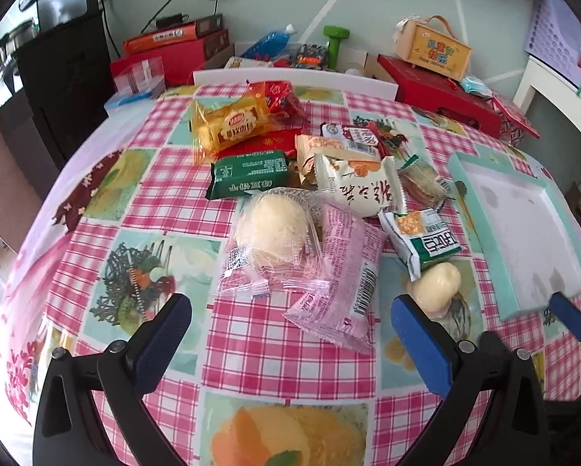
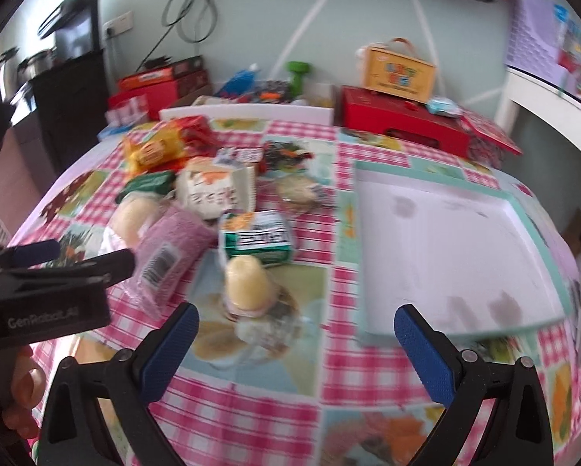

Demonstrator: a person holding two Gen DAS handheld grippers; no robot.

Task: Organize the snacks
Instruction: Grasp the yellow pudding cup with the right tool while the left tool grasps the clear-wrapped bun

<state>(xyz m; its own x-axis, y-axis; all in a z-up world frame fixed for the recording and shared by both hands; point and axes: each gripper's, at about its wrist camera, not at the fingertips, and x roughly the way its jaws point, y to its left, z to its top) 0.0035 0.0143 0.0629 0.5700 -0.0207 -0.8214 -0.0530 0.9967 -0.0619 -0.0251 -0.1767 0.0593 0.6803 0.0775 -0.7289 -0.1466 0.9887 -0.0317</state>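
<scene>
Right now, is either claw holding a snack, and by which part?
Nothing is held. The left claw and right claw both hang open above the checked tablecloth, short of the snacks.

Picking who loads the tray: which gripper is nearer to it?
Right. The right gripper hovers at the tray's near edge; the left gripper faces the pink packet, tray off to its right.

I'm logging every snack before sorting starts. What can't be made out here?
- Snack pile, right wrist view: motion blur smears the labels.
- Red packet, left wrist view: mostly hidden under the yellow packet and green packet.
- Tray, left wrist view: its near corner is covered by the right gripper.
</scene>
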